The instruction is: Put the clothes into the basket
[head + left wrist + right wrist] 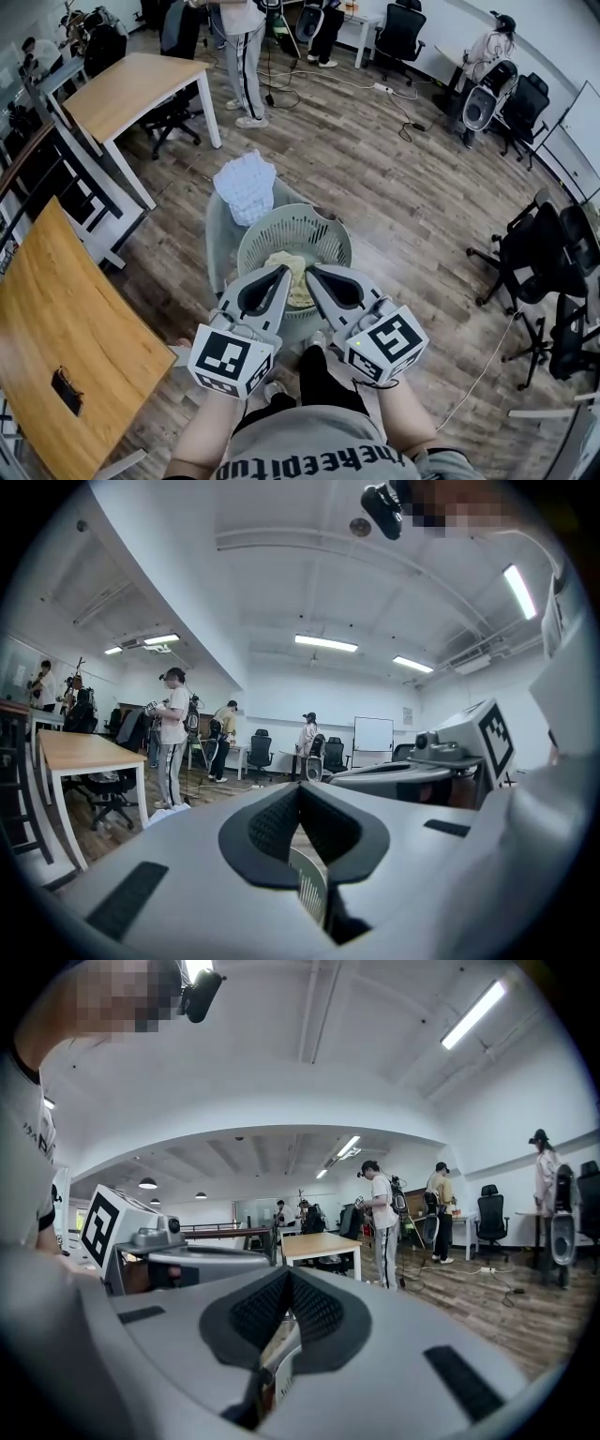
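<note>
L gripper (283,271), R gripper (312,273) clenched, empty, over basket (251,246) mid-frame. Risk: I leave white cloth (246,186), just above it in frame, out.

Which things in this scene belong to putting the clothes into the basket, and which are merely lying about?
Belong to the job:
- basket
- yellowish garment inside it
- white cloth next to the basket
- left gripper and right gripper, both shut

Just lying about:
- wooden table
- office chairs
- floor cable
</note>
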Motion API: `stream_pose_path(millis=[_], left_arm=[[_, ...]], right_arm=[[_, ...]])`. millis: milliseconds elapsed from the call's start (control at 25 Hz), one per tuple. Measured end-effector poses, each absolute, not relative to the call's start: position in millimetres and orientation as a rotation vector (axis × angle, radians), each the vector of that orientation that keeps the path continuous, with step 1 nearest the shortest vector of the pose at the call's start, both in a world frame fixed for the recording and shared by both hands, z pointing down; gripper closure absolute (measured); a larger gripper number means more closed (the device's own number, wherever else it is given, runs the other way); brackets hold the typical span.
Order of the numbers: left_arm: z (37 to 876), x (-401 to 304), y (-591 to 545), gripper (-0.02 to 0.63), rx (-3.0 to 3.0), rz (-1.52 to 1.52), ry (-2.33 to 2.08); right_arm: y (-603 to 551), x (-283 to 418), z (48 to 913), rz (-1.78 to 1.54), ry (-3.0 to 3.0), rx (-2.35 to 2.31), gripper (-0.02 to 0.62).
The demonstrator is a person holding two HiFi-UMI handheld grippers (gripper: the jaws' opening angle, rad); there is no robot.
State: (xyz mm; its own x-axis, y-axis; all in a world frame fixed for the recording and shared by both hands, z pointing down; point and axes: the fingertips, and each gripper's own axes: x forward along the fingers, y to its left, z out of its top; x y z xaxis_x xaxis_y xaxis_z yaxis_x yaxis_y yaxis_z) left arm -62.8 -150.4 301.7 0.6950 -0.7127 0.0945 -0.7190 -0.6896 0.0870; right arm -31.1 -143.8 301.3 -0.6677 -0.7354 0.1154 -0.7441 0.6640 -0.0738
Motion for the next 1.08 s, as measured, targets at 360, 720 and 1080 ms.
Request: stream_pose_path(millis=[360, 720, 1080], left_arm=[[295.6, -71.8, -143.3, 0.592, 2.796, 0.067, -1.181], [291.9, -80.5, -132.4, 0.592, 2.812, 0.057, -1.177], [286.9, -84.4, -119.3, 0.592, 2.842, 0.057, -1.16]], right_arm=[[-138.7, -40.4, 296.5, 0.153, -2.791, 1.261, 0.587], [-127.8, -52.6, 294.5, 0.138, -2.79, 1.258, 0.586], [-115.5, -60.9, 288.7, 0.097, -2.778, 1.269, 0.586]])
